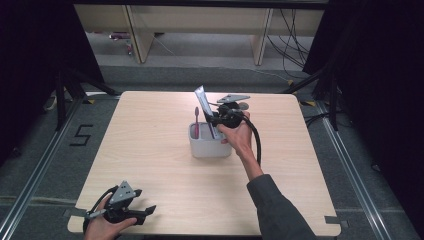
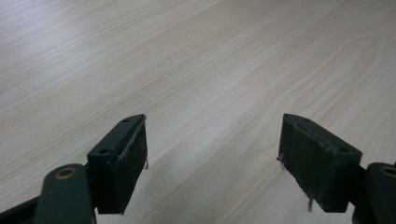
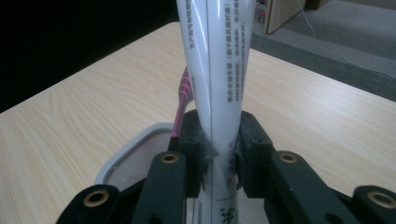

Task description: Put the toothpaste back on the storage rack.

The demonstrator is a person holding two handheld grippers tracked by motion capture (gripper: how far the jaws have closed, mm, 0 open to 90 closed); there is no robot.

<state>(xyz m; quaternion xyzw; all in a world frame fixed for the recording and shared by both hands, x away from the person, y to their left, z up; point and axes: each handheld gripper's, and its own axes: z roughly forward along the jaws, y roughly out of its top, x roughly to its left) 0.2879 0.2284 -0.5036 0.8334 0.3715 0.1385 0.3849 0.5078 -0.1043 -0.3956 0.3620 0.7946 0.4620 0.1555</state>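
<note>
One toothpaste tube [image 3: 215,79] stands upright in the white holder [image 1: 210,145] mid-counter [image 1: 150,150], pinched low by the right claw [image 1: 216,120]. A pink toothbrush [image 1: 196,122] is already in the holder. Letting go of the tube seems all that is left. The left claw [image 2: 212,154] idles, jaws apart, at the near edge. The right gripper view shows the tube's printed text; the high view does not.
</note>
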